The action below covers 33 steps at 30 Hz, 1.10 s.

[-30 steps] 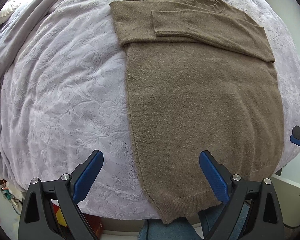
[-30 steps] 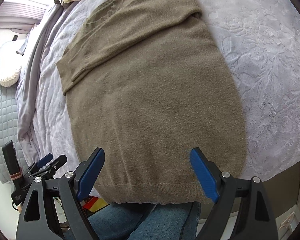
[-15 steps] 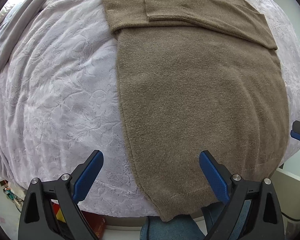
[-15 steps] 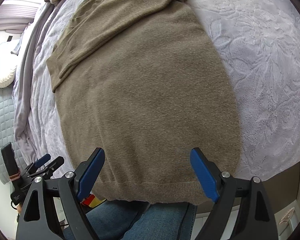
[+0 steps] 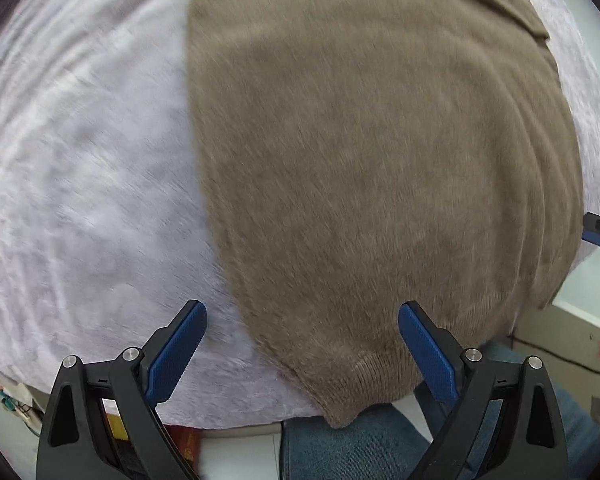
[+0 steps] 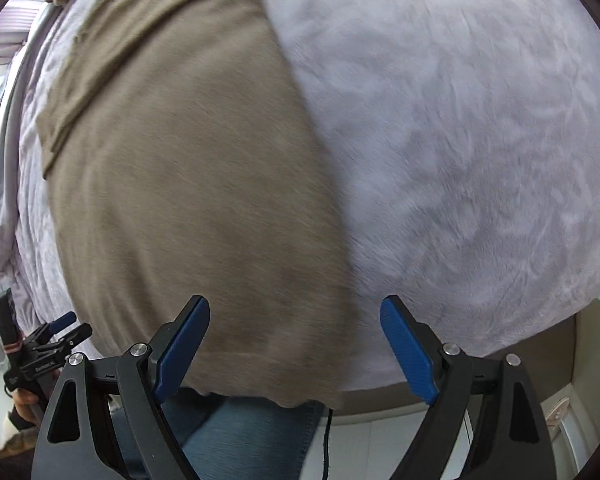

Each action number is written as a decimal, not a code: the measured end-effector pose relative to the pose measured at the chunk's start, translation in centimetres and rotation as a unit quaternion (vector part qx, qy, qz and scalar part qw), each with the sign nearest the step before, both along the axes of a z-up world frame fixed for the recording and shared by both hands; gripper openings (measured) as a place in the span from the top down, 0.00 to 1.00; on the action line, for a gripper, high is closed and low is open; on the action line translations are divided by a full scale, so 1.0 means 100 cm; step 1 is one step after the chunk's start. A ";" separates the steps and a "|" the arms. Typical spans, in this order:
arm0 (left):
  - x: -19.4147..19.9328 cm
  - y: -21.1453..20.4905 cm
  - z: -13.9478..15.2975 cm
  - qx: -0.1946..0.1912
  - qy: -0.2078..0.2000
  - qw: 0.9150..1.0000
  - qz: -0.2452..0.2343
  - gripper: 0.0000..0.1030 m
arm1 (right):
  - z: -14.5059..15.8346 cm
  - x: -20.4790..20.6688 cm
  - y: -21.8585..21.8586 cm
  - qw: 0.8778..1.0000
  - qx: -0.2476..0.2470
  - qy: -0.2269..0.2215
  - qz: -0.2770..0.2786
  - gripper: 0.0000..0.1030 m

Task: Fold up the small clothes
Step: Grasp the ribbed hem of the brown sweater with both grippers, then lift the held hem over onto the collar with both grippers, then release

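Hovering spread and empty, left gripper (image 5: 302, 354) and right gripper (image 6: 295, 348) each straddle a near hem corner of the brown sweater (image 5: 372, 152), lying lengthwise away from them on the bedspread (image 5: 79, 160).

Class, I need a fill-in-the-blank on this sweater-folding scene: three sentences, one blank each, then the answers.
1. The sweater is ____ in colour.
2. Both the left gripper and the right gripper have their jaws ____.
3. The sweater's hem hangs over the bed's near edge, above the person's ____ jeans.

Answers: brown; open; blue
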<state>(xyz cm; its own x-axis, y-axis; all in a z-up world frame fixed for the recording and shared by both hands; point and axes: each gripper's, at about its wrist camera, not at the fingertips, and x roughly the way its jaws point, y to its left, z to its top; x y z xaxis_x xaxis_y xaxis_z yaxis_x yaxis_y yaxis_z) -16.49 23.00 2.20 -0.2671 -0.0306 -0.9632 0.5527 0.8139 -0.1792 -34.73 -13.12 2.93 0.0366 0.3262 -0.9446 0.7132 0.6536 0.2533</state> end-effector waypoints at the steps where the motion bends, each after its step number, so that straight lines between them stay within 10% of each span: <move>1: -0.001 0.000 -0.006 -0.005 0.009 1.000 -0.004 0.06 | -0.006 -0.004 0.001 1.000 0.010 0.003 0.001 0.13; 8: -0.023 -0.005 -0.019 -0.013 0.029 0.999 -0.018 0.10 | -0.031 -0.015 0.023 0.998 0.065 -0.006 0.016 0.25; 9: -0.022 -0.005 -0.016 -0.019 0.027 0.999 -0.015 0.27 | -0.029 -0.014 0.026 0.997 0.072 -0.009 0.016 0.42; 10: -0.022 -0.005 -0.013 -0.022 0.026 0.999 -0.013 0.47 | -0.028 -0.014 0.028 0.997 0.076 -0.011 0.017 0.87; 12: -0.015 -0.001 -0.006 -0.042 0.042 0.998 -0.002 0.86 | -0.023 -0.014 0.026 0.994 0.099 -0.033 -0.001 0.89; 15: 0.005 0.008 0.015 -0.095 0.063 0.993 0.035 0.86 | 0.000 -0.004 0.023 0.988 0.127 -0.091 -0.005 0.90; 21: 0.073 0.002 0.072 -0.172 -0.020 0.983 0.064 0.86 | 0.052 0.053 -0.019 0.962 0.149 -0.225 -0.049 0.90; 27: 0.148 -0.014 0.067 -0.172 -0.099 0.972 0.125 0.85 | 0.033 0.122 -0.069 0.955 0.130 -0.242 -0.107 0.90; 29: 0.164 -0.027 0.059 -0.153 -0.105 0.973 0.136 0.72 | 0.022 0.137 -0.080 0.955 0.130 -0.233 -0.132 0.89; 31: 0.173 -0.032 0.058 -0.125 -0.147 0.971 0.142 0.31 | 0.010 0.146 -0.096 0.951 0.133 -0.223 -0.166 0.86; 33: 0.179 -0.029 0.065 -0.128 -0.177 0.965 0.148 0.29 | -0.003 0.151 -0.105 0.947 0.142 -0.213 -0.192 0.84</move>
